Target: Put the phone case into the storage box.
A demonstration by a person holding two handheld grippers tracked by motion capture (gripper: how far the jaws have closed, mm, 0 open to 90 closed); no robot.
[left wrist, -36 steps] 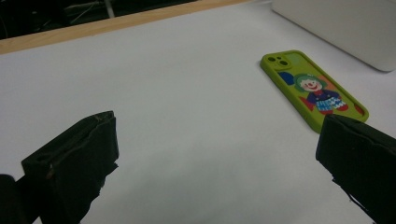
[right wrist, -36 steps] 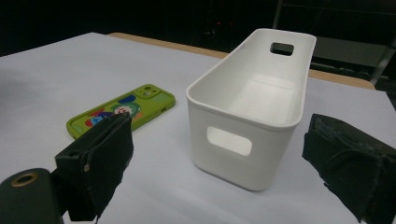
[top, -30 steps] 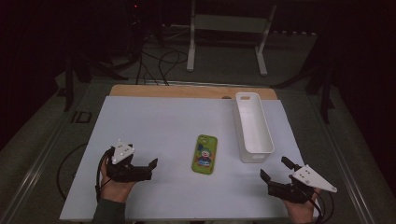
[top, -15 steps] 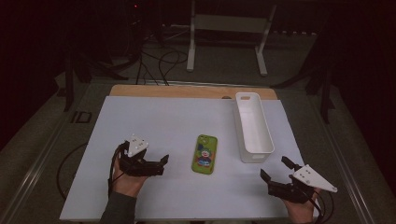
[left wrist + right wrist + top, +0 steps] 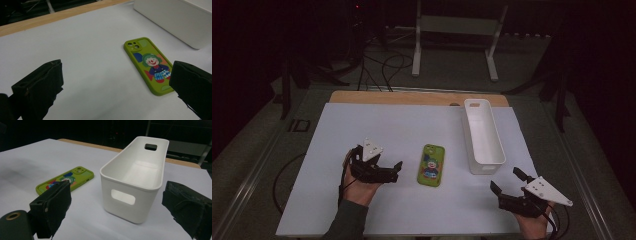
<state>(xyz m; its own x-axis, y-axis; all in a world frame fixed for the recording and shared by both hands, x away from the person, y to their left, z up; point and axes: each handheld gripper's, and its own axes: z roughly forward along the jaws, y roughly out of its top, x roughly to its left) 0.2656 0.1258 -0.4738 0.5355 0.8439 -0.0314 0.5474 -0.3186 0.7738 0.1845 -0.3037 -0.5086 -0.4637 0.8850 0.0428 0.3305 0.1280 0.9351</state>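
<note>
Nothing moved yet: green clown-print phone case (image 5: 431,165) flat on bench (image 5: 377,125), at nine o'clock of empty white plastic bin (image 5: 483,136); left gripper (image 5: 395,172) and right gripper (image 5: 507,183) wide open, empty.

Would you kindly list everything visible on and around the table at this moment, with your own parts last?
phone: one, green case with a cartoon clown, face down, mid-table on the sheet.
bin: one, white, long, empty, handle cut-outs at its ends, right of the phone.
sheet: one, white, covering most of the table.
table edge: one, wooden strip along the far side.
stand: one, pale metal frame, on the floor beyond the table.
cables: several, dark, on the floor behind.
left gripper: one, black, open, left of the phone.
right gripper: one, black, open, near the bin's near end.
</note>
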